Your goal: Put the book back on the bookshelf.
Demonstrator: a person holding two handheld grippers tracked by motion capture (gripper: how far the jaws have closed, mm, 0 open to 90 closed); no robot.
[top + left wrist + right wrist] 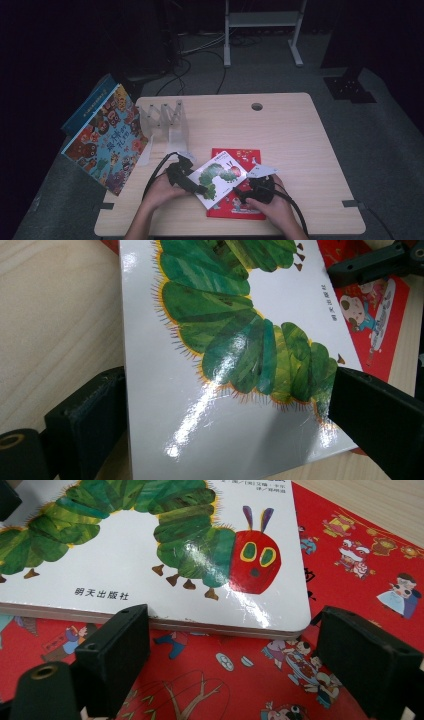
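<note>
Because the left gripper (201, 189) pinches only a corner of the caterpillar book (220, 176) near the worktop's front edge while the right gripper (248, 190) fingers stand open, it may slip onto the red book (240, 206).

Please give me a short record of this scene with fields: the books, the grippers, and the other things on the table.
held book: white caterpillar book, lying on red book
left hand-held gripper: jaws closed on the caterpillar book's edge
right hand-held gripper: jaws open, nothing gripped, over the red book
other: clear book rack; monster picture book leaning at the table's left edge
</note>
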